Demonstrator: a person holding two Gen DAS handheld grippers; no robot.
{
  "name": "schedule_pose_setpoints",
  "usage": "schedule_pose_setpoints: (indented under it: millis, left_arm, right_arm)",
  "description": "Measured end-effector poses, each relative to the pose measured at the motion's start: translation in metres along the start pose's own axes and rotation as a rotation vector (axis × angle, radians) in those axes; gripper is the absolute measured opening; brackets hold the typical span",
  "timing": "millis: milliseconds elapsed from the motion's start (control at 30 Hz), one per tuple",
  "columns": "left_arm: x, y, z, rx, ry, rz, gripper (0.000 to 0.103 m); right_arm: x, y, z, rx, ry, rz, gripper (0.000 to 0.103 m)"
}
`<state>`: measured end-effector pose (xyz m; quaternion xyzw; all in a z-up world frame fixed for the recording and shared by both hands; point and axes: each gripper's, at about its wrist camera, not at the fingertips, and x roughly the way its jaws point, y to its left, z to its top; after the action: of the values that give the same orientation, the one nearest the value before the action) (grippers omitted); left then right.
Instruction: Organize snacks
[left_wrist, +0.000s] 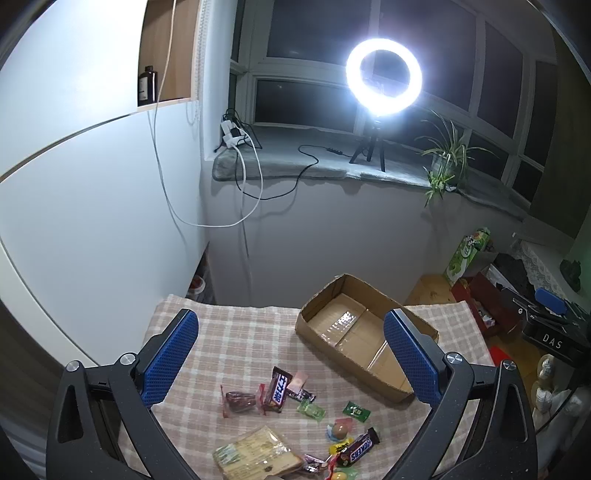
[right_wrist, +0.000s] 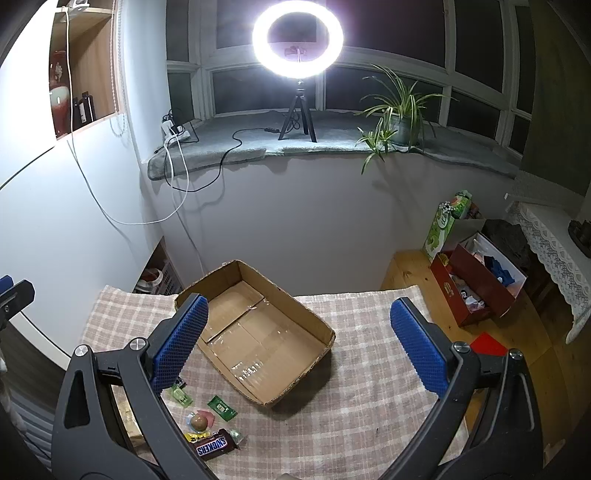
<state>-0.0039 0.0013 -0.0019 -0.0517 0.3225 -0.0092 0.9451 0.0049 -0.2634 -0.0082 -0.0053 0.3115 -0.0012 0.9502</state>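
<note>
An empty cardboard box (left_wrist: 354, 325) (right_wrist: 255, 332) sits on the checked tablecloth (left_wrist: 240, 332) (right_wrist: 351, 369). Several wrapped snacks lie in front of it: a Snickers bar (left_wrist: 356, 448) (right_wrist: 212, 448), a second Snickers bar (left_wrist: 279, 387), a green candy (left_wrist: 356, 410) (right_wrist: 221, 407), a round sweet (left_wrist: 338, 429) (right_wrist: 198, 422), a dark red packet (left_wrist: 240, 401) and a flat cracker pack (left_wrist: 255, 454). My left gripper (left_wrist: 291, 350) hangs open above the snacks. My right gripper (right_wrist: 299, 343) hangs open over the box's near edge. Both hold nothing.
A ring light on a tripod (left_wrist: 382, 81) (right_wrist: 297, 38) and a potted plant (left_wrist: 443, 158) (right_wrist: 400, 114) stand on the windowsill. Cables (left_wrist: 251, 173) hang down the wall. Open boxes and bags (right_wrist: 476, 277) clutter the wooden floor to the right of the table.
</note>
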Motion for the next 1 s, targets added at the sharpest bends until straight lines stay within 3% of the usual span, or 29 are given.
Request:
schedule_pose_setpoints:
  millis: [300, 467, 733, 1000]
  left_arm:
    - [0.005, 0.009, -0.01, -0.021, 0.032, 0.015, 0.1]
    - [0.012, 0.019, -0.021, -0.049, 0.077, 0.016, 0.1]
    - [0.034, 0.061, -0.062, -0.183, 0.235, 0.017, 0.095]
    - [0.052, 0.095, -0.114, -0.374, 0.418, -0.045, 0.085]
  right_arm:
    - [0.015, 0.006, -0.019, -0.018, 0.058, 0.024, 0.102]
    - [0.033, 0.016, -0.028, -0.065, 0.115, 0.107, 0.102]
    - [0.072, 0.045, -0.055, -0.119, 0.27, 0.283, 0.101]
    - [0.113, 0.091, -0.088, -0.141, 0.495, 0.533, 0.083]
